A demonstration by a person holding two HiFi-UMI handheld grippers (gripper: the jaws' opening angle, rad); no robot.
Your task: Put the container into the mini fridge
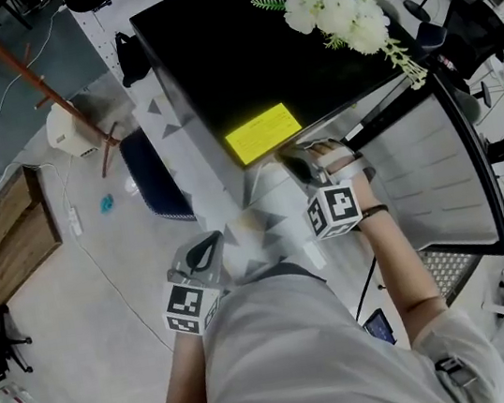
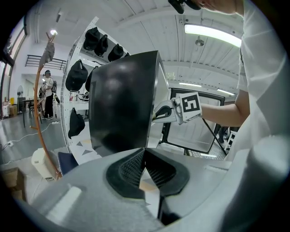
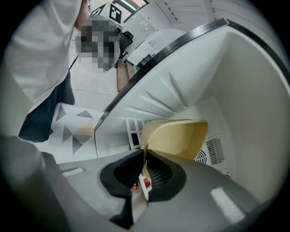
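Right gripper view has the right claw (image 3: 145, 157) clenched on the thin wall of the pale yellow container (image 3: 176, 136), the rim pinched between its two dark pads and the open cup of the container bulging out ahead and to the claw's right. Claw and container are inside the mini fridge (image 3: 244, 86): white liner walls curve over and beyond the claw, and a small vent grille (image 3: 214, 152) sits on the wall just past the container. Whether the container touches the fridge floor cannot be told. In the left gripper view the left claw (image 2: 145, 156) is clenched on nothing, its ribbed pads meeting at their tips, with the black outer side of the fridge rising ahead of it and the other claw reaching in beyond that. From the head view, the left claw hangs low by the person's hip, well apart from the fridge opening. The door (image 1: 442, 175) stands open to the right of the right claw, and a yellow sticker (image 1: 263, 132) and white flowers (image 1: 340, 11) lie on the black top beyond it.
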